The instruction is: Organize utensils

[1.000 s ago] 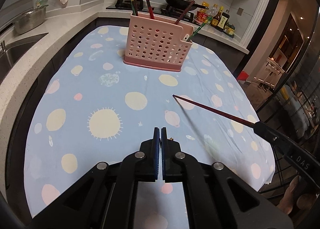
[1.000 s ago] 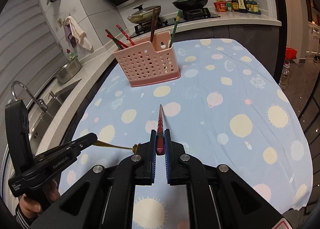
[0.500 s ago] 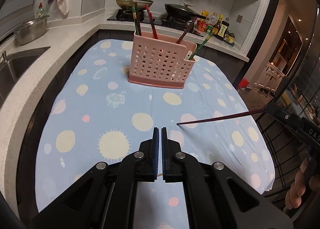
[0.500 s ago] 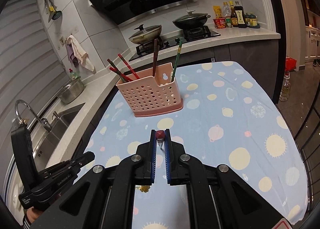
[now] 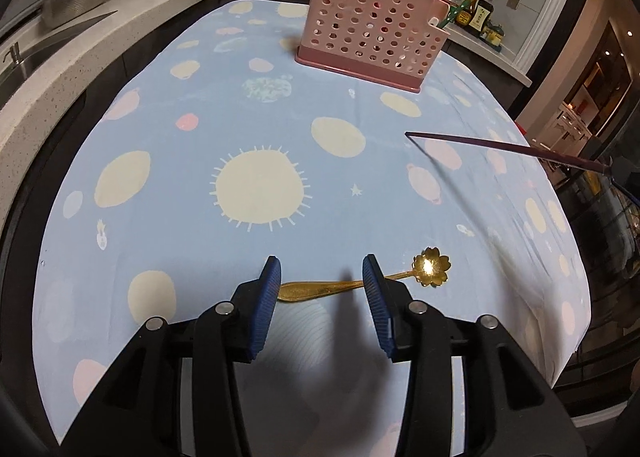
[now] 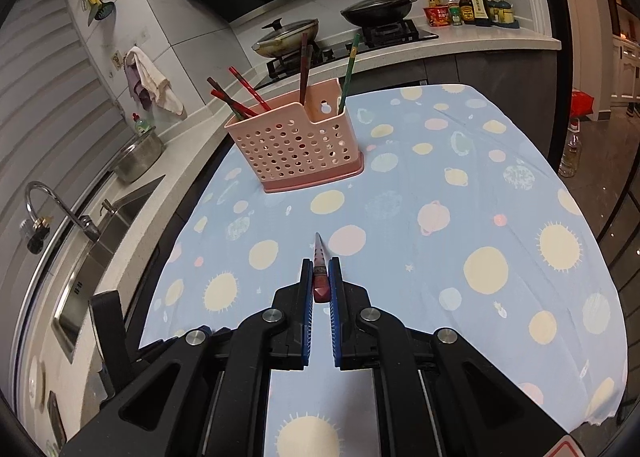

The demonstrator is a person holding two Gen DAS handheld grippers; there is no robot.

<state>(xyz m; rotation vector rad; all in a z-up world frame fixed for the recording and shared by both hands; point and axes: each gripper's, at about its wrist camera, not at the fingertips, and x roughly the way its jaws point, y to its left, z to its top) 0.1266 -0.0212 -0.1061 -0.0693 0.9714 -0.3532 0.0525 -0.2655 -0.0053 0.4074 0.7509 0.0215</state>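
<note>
The left gripper [image 5: 322, 277] hovers with fingers wide astride the gold spoon [image 5: 360, 281] near the counter's [image 5: 160, 161] front edge, seemingly lined up for a grasp. The right gripper [image 6: 321, 281] pinches a dark red chopstick [image 6: 320, 269], tip aimed at the pink holder [image 6: 298, 151] toward the back edge.

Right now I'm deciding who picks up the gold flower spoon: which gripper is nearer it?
Left. The left gripper is open right over the gold spoon, its handle lying between the fingers. The right gripper is off to the side, shut on a dark red chopstick.
</note>
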